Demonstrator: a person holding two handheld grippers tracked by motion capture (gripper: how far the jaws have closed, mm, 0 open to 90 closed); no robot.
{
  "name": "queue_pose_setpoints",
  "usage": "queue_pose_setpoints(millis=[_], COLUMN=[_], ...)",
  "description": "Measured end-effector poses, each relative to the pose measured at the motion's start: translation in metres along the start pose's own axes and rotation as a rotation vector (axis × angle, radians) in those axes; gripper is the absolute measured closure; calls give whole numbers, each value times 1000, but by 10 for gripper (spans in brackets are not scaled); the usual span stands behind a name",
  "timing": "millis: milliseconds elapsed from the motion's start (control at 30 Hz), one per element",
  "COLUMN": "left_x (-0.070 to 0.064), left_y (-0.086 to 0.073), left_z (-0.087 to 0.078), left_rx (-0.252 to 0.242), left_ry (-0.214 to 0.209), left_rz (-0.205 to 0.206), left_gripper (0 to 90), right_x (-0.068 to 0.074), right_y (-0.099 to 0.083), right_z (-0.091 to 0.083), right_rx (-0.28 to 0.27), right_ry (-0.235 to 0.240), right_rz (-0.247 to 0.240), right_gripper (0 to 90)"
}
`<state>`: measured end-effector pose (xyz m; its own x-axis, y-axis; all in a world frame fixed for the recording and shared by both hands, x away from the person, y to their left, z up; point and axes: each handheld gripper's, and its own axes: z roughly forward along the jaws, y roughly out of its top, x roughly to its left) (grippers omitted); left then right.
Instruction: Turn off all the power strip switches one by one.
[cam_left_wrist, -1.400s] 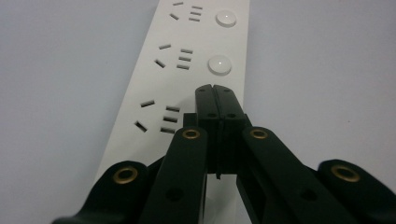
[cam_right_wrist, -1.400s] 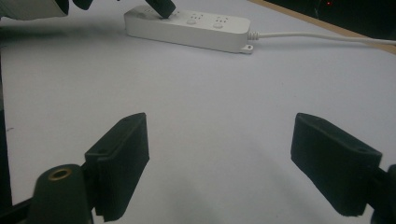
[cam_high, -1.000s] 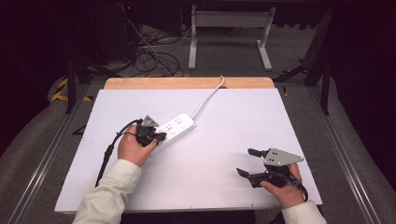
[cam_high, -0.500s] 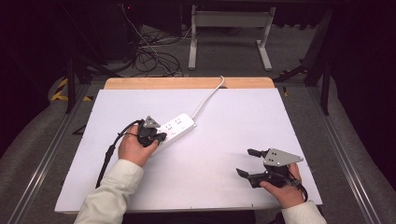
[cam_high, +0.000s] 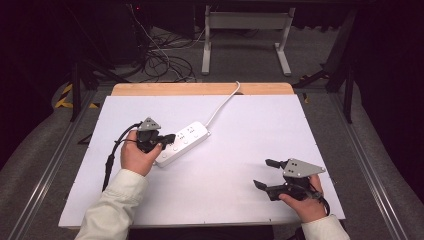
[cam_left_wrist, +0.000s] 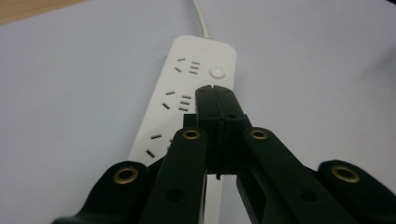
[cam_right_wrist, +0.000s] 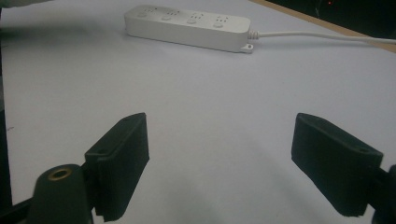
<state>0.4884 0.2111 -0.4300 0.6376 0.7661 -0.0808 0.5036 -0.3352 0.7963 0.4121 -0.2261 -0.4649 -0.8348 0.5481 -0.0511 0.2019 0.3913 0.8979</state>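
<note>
A white power strip lies slantwise on the white table, its cord running to the far edge. My left gripper is shut with nothing between its jaws, its tips hovering over the near end of the strip. In the left gripper view the closed gripper sits above the strip, just short of its round switch. My right gripper rests open near the front right of the table, well apart from the strip. The right gripper view has the strip far ahead of the open gripper.
A wooden strip borders the table's far edge. Beyond it lie tangled cables and a metal stand on the floor. A black cable trails from the left gripper along the table.
The left gripper has edged slightly toward the power strip. The right gripper has barely moved.
</note>
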Motion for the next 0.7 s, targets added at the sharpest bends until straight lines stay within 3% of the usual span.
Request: queue_pose_setpoints(millis=[233,333,467,533,700], left_x=[0,1,-1,-3,-8], left_y=[0,-1,6,12,21], left_z=[0,1,4,9,26], left_rx=[7,12,5,1,21], left_ry=[25,8,1,-7,-26], left_rz=[26,14,33,57,68], left_gripper=[900,900,900,900,900], right_x=[1,1,1,1,2], right_y=[1,1,0,1,1], right_z=[-1,0,0,0,1], right_rx=[-5,-3,-3,-3,1], right_ry=[-3,1,1,1,-1], right_rz=[-4,-1,3,4,-2], right_gripper=[200,201,200,199,198])
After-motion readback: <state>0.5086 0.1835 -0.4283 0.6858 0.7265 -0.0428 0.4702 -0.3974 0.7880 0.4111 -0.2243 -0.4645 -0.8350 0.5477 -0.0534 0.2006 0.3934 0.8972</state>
